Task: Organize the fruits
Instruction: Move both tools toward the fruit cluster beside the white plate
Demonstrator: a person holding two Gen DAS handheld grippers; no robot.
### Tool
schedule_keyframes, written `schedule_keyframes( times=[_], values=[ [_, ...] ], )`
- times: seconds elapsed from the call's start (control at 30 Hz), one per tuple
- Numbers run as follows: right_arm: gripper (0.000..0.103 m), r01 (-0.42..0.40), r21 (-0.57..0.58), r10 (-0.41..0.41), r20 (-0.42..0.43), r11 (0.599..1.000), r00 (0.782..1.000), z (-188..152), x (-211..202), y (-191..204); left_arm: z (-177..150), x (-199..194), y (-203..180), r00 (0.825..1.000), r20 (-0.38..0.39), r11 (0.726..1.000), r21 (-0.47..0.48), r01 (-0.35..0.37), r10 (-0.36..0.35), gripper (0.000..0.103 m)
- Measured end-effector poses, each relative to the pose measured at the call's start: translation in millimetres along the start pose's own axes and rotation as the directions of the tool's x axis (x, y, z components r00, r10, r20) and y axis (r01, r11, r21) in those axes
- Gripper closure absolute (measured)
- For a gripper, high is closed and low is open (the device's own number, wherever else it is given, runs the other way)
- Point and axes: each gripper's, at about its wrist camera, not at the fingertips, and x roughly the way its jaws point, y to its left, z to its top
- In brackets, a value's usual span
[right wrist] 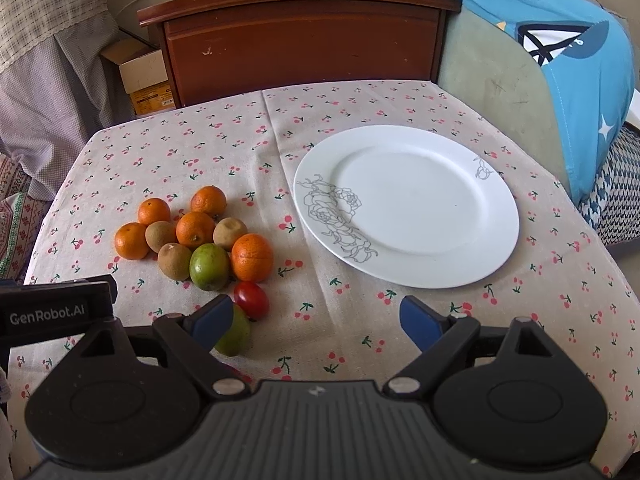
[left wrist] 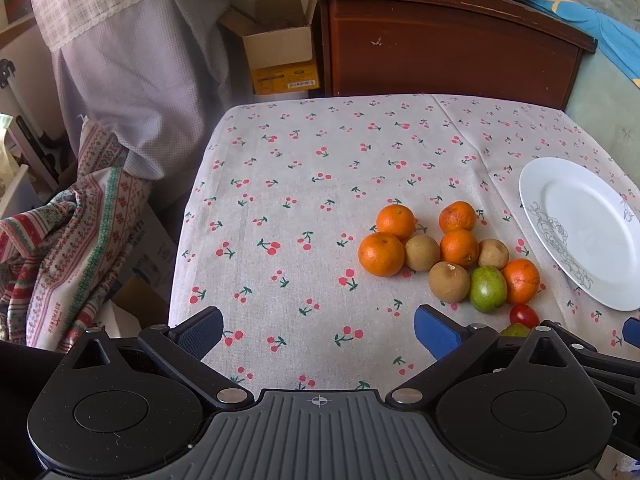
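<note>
A cluster of fruit lies on the cherry-print tablecloth (left wrist: 288, 184): several oranges (left wrist: 381, 254) (right wrist: 252, 257), three brown kiwis (left wrist: 449, 282) (right wrist: 174, 261), a green fruit (left wrist: 488, 289) (right wrist: 209, 267), a cherry tomato (left wrist: 524, 315) (right wrist: 251, 299) and a second green fruit (right wrist: 235, 334) half hidden behind my right gripper's left finger. An empty white plate (right wrist: 408, 240) (left wrist: 580, 236) with a grey flower drawing sits to the right of the fruit. My left gripper (left wrist: 318, 330) hangs open over bare cloth, left of the fruit. My right gripper (right wrist: 316, 322) is open, near the table's front, below the plate.
A dark wooden cabinet (right wrist: 300, 40) stands behind the table, with an open cardboard box (left wrist: 280, 52) to its left. Patterned fabric (left wrist: 68, 240) is heaped off the table's left edge. A blue cushion (right wrist: 568, 80) sits at the right.
</note>
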Motion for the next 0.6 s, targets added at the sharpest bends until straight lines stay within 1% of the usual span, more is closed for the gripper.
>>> schedule_keyframes(
  times=[0.27, 0.43, 0.57, 0.6],
  values=[
    [0.018, -0.012, -0.024, 0.012, 0.023, 1.0, 1.0, -1.6, -3.5, 2.9, -3.3, -2.6, 1.1, 1.0, 0.008, 1.0, 0.007, 0.001, -0.001, 0.002],
    [0.02, -0.033, -0.023, 0.034, 0.037, 0.999, 0.999, -4.2, -5.9, 0.1, -4.1, -5.6, 0.7, 1.0, 0.017, 1.0, 0.011, 0.012, -0.013, 0.002],
    [0.022, -0.077, -0.021, 0.078, 0.05, 0.997, 0.996, -9.3, -9.9, -6.7, -6.5, -6.8, 2.8, 0.999, 0.028, 0.999, 0.009, 0.043, -0.043, 0.002],
    [0.024, -0.092, -0.019, 0.092, 0.051, 0.996, 0.994, -11.4, -11.4, -8.9, -7.0, -6.4, 4.2, 0.999, 0.029, 0.999, 0.005, 0.045, -0.045, 0.002]
  ],
)
